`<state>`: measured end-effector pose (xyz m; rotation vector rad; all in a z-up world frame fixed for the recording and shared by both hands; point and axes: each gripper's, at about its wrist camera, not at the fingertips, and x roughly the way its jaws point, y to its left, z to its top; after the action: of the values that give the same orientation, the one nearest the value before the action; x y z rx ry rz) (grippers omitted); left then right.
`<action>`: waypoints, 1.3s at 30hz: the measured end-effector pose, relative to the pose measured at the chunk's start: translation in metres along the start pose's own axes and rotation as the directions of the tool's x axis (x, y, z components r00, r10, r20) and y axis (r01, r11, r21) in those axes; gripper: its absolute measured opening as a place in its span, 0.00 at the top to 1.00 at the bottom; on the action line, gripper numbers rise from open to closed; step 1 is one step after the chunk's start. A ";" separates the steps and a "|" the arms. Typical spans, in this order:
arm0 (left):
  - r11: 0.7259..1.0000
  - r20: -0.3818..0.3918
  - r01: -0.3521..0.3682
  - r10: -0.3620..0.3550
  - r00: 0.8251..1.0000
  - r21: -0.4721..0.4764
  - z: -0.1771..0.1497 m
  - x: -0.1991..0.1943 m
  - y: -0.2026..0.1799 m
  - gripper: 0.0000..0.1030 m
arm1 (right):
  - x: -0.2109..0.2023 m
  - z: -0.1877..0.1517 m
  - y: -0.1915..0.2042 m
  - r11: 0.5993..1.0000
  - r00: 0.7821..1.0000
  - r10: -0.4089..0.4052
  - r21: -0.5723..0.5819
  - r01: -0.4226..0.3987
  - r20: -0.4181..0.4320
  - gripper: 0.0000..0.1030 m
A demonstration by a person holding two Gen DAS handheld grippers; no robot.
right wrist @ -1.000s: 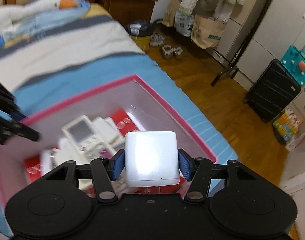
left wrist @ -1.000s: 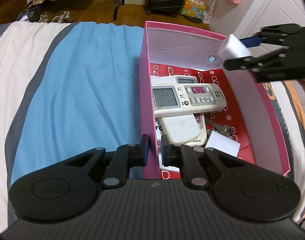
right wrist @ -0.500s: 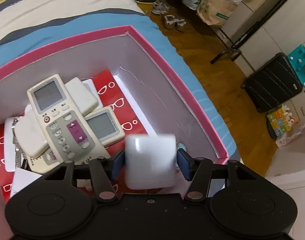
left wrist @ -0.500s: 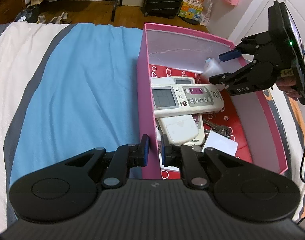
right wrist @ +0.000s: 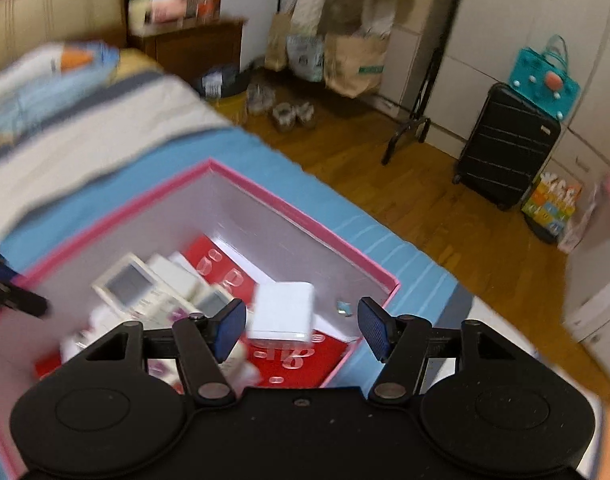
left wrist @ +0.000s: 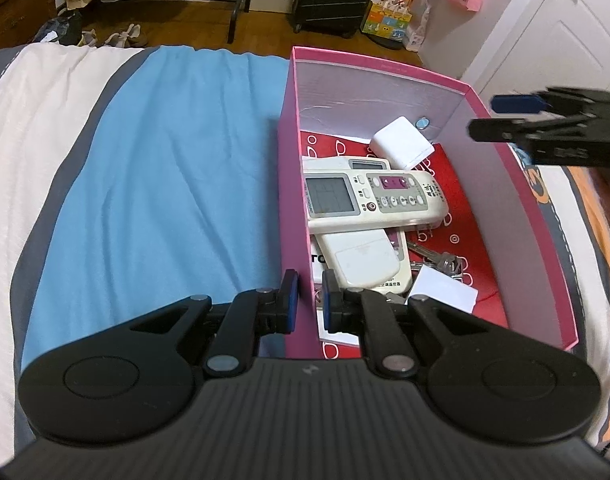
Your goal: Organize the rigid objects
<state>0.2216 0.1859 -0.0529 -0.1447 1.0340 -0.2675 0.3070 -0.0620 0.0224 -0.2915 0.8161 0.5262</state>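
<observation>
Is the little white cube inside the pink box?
Yes. The white cube lies inside the pink box, free of the open right gripper.

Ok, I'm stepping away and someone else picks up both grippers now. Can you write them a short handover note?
Left gripper: shut on the near wall of the pink box, steadying it on the bed.
Right gripper: open, empty, above the box's far corner.
White cube: lying in the box's far end, by the remotes; keys and a white card are nearer.
Done: cube is in the box.
Left: nothing else to pack shows on the blue bedspread; check outside these views.
</observation>
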 end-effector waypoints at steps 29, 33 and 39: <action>0.994 0.149 -0.109 0.106 0.983 0.013 -0.017 -0.102 -0.113 0.60 | -0.162 -0.101 0.012 0.982 0.962 -0.047 0.188 -0.005 0.268 0.34; 0.994 0.161 -0.111 0.106 0.981 0.024 -0.031 -0.107 -0.144 0.59 | -0.178 -0.132 0.008 0.969 0.956 -0.089 0.246 0.018 0.281 0.33; 0.997 0.161 -0.074 0.068 0.985 0.029 -0.054 -0.114 -0.179 0.58 | -0.197 -0.165 0.006 0.951 0.947 -0.189 0.288 0.111 0.261 0.33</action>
<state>0.0934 0.0475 0.0578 -0.0956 0.8728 -0.2058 0.0906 -0.1953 0.0620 -0.0226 0.5680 0.2976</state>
